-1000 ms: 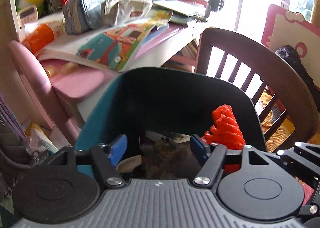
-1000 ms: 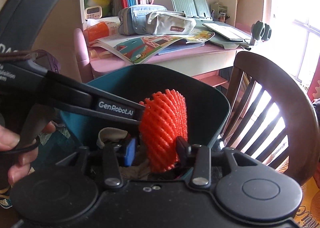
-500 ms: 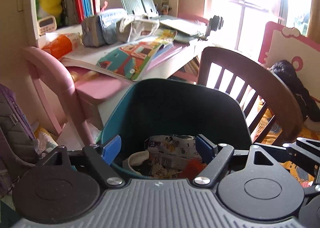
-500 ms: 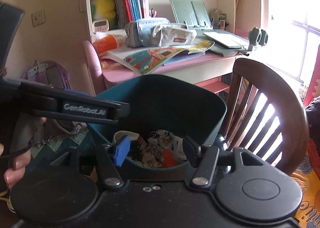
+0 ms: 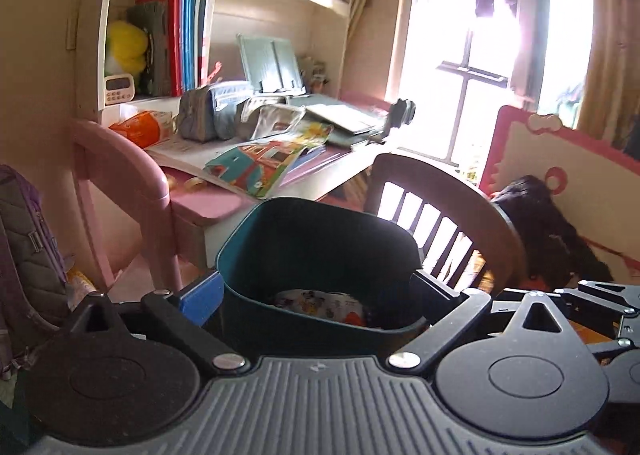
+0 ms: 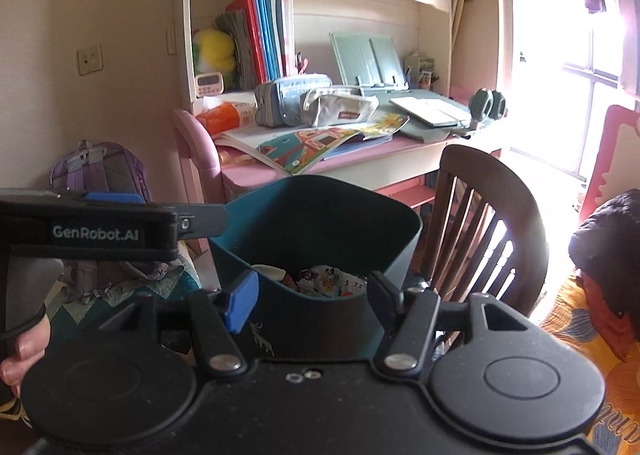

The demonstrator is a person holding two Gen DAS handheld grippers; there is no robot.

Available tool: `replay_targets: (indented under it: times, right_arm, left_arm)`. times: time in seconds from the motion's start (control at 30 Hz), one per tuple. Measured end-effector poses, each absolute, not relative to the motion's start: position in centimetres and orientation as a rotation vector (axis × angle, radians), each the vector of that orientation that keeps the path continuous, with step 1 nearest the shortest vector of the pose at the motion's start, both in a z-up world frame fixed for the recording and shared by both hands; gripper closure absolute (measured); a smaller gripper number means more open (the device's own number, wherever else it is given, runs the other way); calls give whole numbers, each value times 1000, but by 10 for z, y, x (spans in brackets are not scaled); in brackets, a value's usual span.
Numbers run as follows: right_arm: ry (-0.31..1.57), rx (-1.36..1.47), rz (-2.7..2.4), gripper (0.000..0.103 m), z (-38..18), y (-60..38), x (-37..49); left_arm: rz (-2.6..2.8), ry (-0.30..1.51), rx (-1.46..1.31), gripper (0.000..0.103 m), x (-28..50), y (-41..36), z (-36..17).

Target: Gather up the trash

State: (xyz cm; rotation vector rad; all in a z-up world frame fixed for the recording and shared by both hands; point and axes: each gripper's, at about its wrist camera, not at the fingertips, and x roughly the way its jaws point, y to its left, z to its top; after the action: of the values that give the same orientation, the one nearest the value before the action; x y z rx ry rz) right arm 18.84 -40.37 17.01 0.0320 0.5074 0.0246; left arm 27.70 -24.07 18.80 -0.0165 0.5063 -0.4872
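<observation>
A teal trash bin (image 5: 320,251) stands on the floor before a pink desk; it also shows in the right wrist view (image 6: 316,223). Inside lie printed paper scraps (image 6: 332,281), a white piece (image 6: 268,271) and a bit of the red foam net (image 5: 352,317). My left gripper (image 5: 316,295) is open and empty, its fingers either side of the bin's near rim. My right gripper (image 6: 312,295) is open and empty, just in front of the bin. The left gripper's body (image 6: 96,231) shows at the left of the right wrist view.
A pink desk (image 6: 360,159) holds picture books, pencil cases (image 6: 316,103) and an orange packet (image 6: 226,117). A dark wooden chair (image 6: 488,215) stands right of the bin. A purple backpack (image 6: 100,171) leans at the left. Shelves with books rise behind; a bright window is at right.
My right gripper opened and dropped the red foam net into the bin. Both grippers then pulled back and up, away from the bin.
</observation>
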Motion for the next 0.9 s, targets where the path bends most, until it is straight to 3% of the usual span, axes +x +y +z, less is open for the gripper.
replay_targets:
  times: [0.37, 0.9]
  right_arm:
    - [505, 22, -19, 43, 178, -388, 143]
    - [492, 24, -66, 43, 183, -390, 122]
  left_arm:
    - [-536, 458, 1, 3, 219, -224, 196]
    - [-533, 466, 52, 3, 196, -227, 201]
